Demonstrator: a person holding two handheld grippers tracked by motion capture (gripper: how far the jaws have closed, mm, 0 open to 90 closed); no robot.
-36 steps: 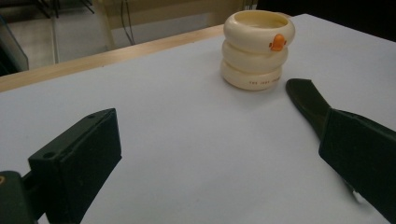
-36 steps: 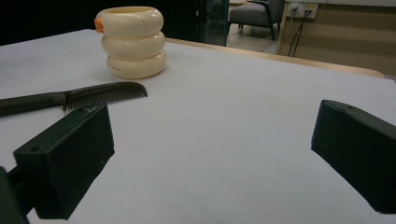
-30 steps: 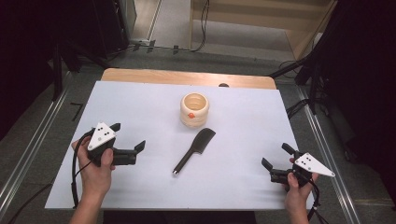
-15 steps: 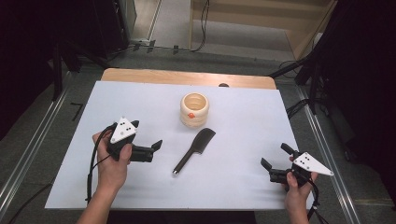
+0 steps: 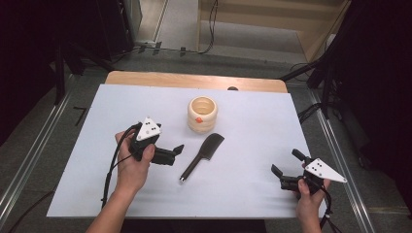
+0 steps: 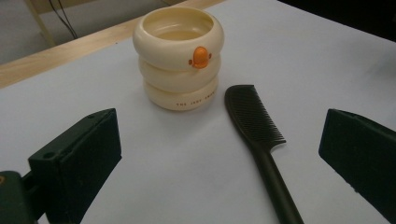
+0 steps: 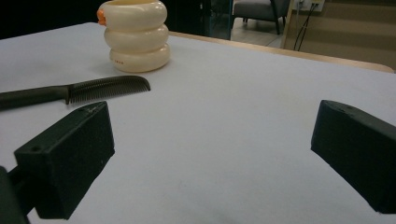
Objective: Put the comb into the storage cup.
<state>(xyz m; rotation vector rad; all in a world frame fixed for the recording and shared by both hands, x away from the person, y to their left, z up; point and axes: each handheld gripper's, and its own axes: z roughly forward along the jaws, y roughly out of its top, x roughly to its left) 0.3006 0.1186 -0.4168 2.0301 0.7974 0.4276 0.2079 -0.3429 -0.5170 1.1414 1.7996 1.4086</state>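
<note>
White sheeting covers the surface (image 5: 252,145), with a strip of bare wood along its far edge and dark floor around it. One black comb (image 5: 201,156) lies flat near the middle, teeth end toward one cream cup (image 5: 202,114) just beyond it; the two are near each other but apart. The cup stands upright, built like three stacked rings, with an orange knob on its side.

Two grippers are in play. The left gripper (image 5: 176,151) sits just left of the comb's handle, its fingers (image 6: 74,163) spread wide, holding nothing and aimed at the comb. The right gripper (image 5: 287,171) rests well apart near the right edge, its fingers (image 7: 65,158) also spread and empty.

Judging from this, the comb is about to be picked up. It is thin and lies flat, so the fingers could slide over it or push it along the sheet instead of gripping. A sideways shove could drive its teeth end into the cup and nudge it.
</note>
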